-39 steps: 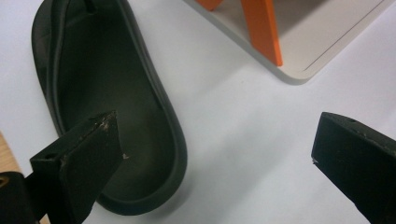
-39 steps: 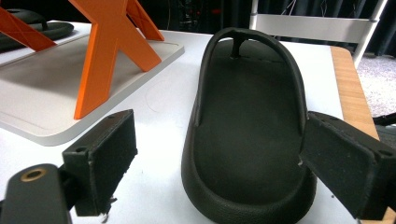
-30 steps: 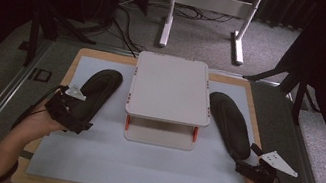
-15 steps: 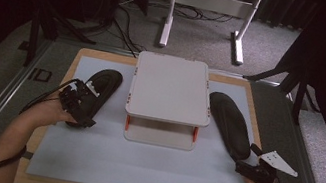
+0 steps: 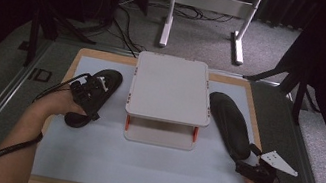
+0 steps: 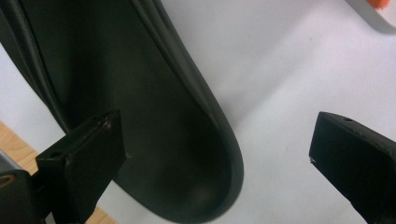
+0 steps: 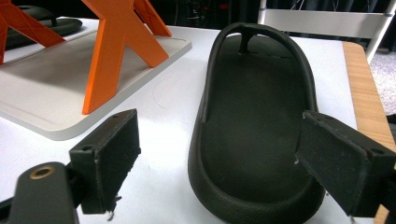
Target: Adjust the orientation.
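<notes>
Both claws wide open: left gripper point(image 5: 92, 90) over the left flip-flop point(image 6: 154, 116); I'd pinch its heel rim squarely. Right gripper point(image 7: 219, 163) faces its flip-flop point(image 7: 257, 116).

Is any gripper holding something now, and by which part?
Nothing is held. The left gripper stands open over the left slipper's heel; the right gripper is open at the right slipper's heel.

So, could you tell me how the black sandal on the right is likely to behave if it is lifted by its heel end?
The right sandal looks like thick moulded foam or rubber, so it is probably light and may sag at the toe when held by the heel. Its matte surface suggests a decent grip. Lying flat with a broad sole, it should slide rather than tip if the right hand-held gripper nudges it.
</notes>
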The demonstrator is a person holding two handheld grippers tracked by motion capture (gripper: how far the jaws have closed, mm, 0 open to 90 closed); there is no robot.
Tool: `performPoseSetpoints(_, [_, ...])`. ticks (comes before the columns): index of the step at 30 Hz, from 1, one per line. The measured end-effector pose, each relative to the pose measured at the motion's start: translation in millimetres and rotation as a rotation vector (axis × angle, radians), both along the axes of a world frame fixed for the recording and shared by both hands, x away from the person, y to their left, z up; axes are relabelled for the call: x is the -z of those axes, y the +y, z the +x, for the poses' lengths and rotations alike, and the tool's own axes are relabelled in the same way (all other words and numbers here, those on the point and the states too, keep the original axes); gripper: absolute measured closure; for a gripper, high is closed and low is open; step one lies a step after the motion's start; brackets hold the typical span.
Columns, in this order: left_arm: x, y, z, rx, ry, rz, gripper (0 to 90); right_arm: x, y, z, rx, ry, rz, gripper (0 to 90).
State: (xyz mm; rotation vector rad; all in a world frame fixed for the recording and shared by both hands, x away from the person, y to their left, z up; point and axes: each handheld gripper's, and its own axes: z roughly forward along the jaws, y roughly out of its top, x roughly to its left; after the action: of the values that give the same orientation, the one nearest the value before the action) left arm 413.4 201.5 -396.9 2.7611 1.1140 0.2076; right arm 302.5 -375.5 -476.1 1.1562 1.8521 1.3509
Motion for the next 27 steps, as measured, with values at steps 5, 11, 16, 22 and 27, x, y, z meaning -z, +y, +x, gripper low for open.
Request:
performPoseSetpoints(5, [4.3, -0.6, 7.0, -0.009, -0.008, 0.011, 8.4, 0.0, 0.0, -0.1, -0.004, 0.0, 0.0, 13.1])
performPoseSetpoints(11, [7.3, -2.8, 15.6, -0.026, -0.025, 0.008, 18.8, 0.0, -0.1, -0.2, -0.004, -0.001, 0.0, 13.2])
performPoseSetpoints(16, [11.8, -4.5, 23.2, -0.033, -0.029, 0.019, 36.5, 0.0, -0.1, -0.2, -0.005, 0.0, 0.0, 13.2])
performPoseSetpoints(22, [15.9, -6.7, 28.5, -0.054, -0.024, 0.011, 51.6, 0.1, -0.2, 0.1, -0.006, 0.0, 0.002, 13.2])
performPoseSetpoints(27, [17.2, -11.9, 32.6, -0.071, -0.016, 0.029, 59.1, 0.1, -0.2, 0.0, -0.007, 0.001, 0.002, 13.2])
